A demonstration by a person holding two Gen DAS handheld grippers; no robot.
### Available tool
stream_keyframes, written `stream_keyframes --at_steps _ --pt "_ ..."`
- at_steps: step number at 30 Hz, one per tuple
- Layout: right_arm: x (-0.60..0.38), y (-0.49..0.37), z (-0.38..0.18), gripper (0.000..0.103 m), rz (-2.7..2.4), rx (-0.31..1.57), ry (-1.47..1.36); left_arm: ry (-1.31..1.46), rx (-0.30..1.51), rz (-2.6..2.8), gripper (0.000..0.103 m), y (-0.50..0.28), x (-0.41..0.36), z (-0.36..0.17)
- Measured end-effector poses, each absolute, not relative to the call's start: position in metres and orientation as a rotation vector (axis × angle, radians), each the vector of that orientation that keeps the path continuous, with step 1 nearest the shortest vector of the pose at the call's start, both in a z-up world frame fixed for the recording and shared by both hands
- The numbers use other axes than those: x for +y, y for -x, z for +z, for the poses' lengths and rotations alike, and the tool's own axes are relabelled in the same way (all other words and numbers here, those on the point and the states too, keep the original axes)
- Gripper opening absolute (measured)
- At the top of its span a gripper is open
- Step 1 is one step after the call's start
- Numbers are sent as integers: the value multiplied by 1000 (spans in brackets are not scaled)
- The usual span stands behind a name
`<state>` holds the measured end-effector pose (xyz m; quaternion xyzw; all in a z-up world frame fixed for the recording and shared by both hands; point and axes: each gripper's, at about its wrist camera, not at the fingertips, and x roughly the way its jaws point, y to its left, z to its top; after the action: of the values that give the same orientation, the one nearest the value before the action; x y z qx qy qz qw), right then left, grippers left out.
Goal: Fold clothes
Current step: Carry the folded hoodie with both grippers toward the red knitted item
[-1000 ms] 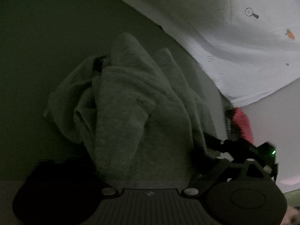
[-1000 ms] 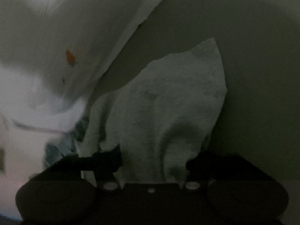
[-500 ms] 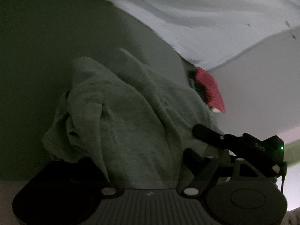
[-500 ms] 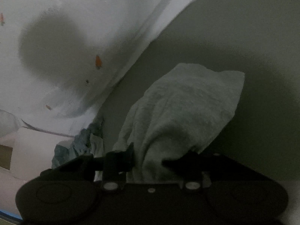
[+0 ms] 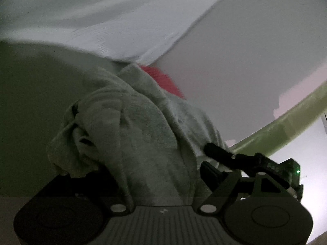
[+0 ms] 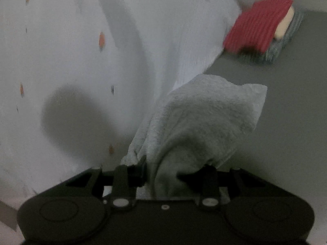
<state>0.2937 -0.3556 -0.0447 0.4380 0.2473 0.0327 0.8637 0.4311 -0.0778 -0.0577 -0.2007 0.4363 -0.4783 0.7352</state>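
While both grippers pinched the grey towel [image 6: 206, 122] aloft, left gripper [image 5: 161, 175] jaws wide on a thick bunch, right gripper [image 6: 165, 173] jaws narrower, folding looked barely begun; folded red garment [image 6: 257, 24] lay beyond

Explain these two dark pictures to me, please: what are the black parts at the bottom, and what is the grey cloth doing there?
No robot is here. A person holds a two-finger gripper in each hand, and a fisheye camera on each looks along its fingers. The black parts are those grippers. In the left wrist view, the left gripper holds a bunched grey towel. In the right wrist view, the right gripper pinches the same kind of grey cloth. Beyond lie a white sheet with small orange marks, a dark grey surface, and a red ribbed folded cloth on a small pile.
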Motion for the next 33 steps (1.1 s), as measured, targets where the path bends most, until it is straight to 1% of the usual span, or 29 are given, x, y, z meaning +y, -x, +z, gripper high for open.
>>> stream_keyframes --at_steps 7,13,17,19,20,21,22,23,24,26,27,30,33 --pt "-510 -326 -11 36 110 352 -896 367 863 -1068 80 -469 -238 -1" --pt "-615 -355 16 36 106 100 -946 304 723 -1109 80 -527 -361 61" --pt "-668 -369 15 38 53 2 -976 259 596 -1072 81 -591 -421 69" --pt "-690 -381 -7 42 -44 41 -996 224 531 -1011 82 -626 -450 67" --pt "-699 -389 -22 51 -130 89 -991 187 521 -909 82 -648 -464 54" --pt "-705 -397 -37 59 -206 145 -969 141 558 -807 82 -675 -479 35" --pt "-708 -407 -55 77 -270 231 -928 98 641 -704 80 -703 -492 12" --pt "-711 -419 -76 77 -327 356 -895 86 735 -624 78 -727 -500 -11" --pt "-713 -426 -97 75 -370 464 -894 104 813 -578 76 -745 -502 -32" --pt "-715 -427 -133 75 -436 602 -942 191 870 -580 76 -755 -495 -63" --pt "-716 -425 -145 75 -452 634 -975 213 869 -590 78 -751 -491 -72" --pt "-717 -404 -163 77 -451 606 -1089 166 874 -610 78 -718 -476 -93" --pt "-720 -399 -164 80 -481 616 -1066 39 873 -648 81 -693 -483 -104"
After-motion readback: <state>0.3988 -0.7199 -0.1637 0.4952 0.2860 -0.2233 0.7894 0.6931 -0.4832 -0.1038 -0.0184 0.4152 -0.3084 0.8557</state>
